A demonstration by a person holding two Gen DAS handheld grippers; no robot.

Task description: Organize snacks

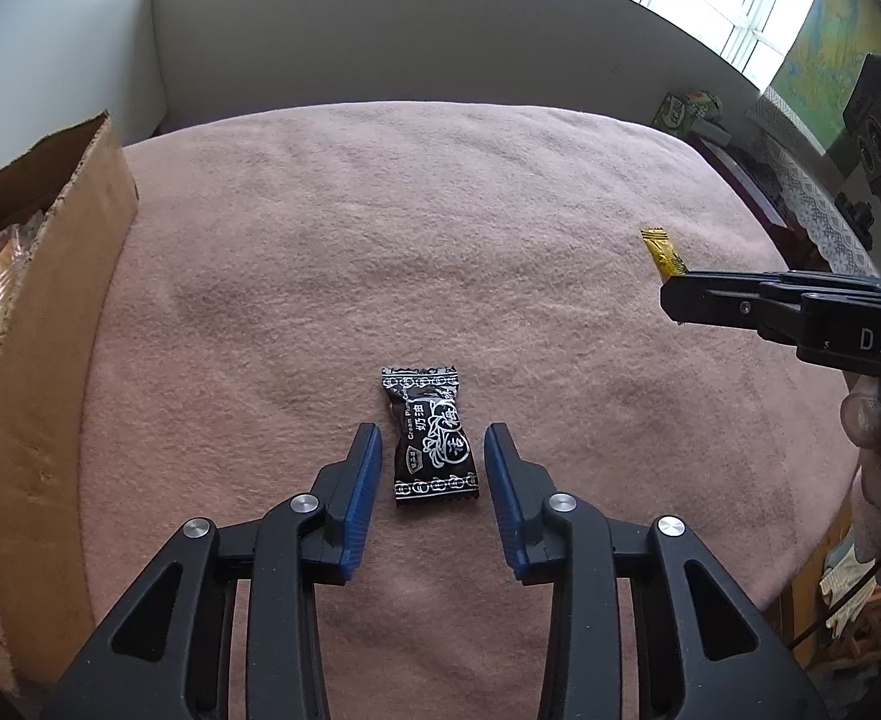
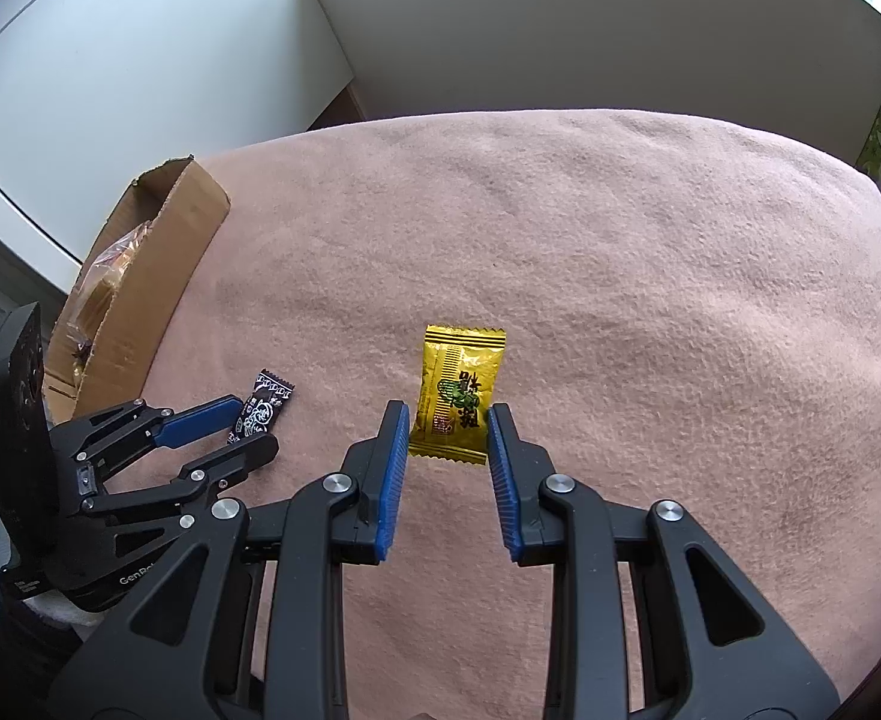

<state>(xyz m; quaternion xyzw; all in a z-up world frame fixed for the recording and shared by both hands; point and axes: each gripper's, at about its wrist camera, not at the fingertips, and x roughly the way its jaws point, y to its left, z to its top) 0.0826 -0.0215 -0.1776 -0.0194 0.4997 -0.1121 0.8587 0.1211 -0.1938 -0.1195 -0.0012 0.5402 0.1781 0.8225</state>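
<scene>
A black candy with white print lies flat on the pink blanket. My left gripper is open around it, one blue pad on each side with a gap to the wrapper. The right wrist view shows the same black candy at the left gripper. A yellow candy stands between the pads of my right gripper, which is shut on its lower half. In the left wrist view the yellow candy sticks out past the right gripper.
An open cardboard box with wrapped snacks inside stands along the blanket's left edge, also seen as the cardboard box. A green carton sits beyond the far right corner. A person's hand holds the right gripper.
</scene>
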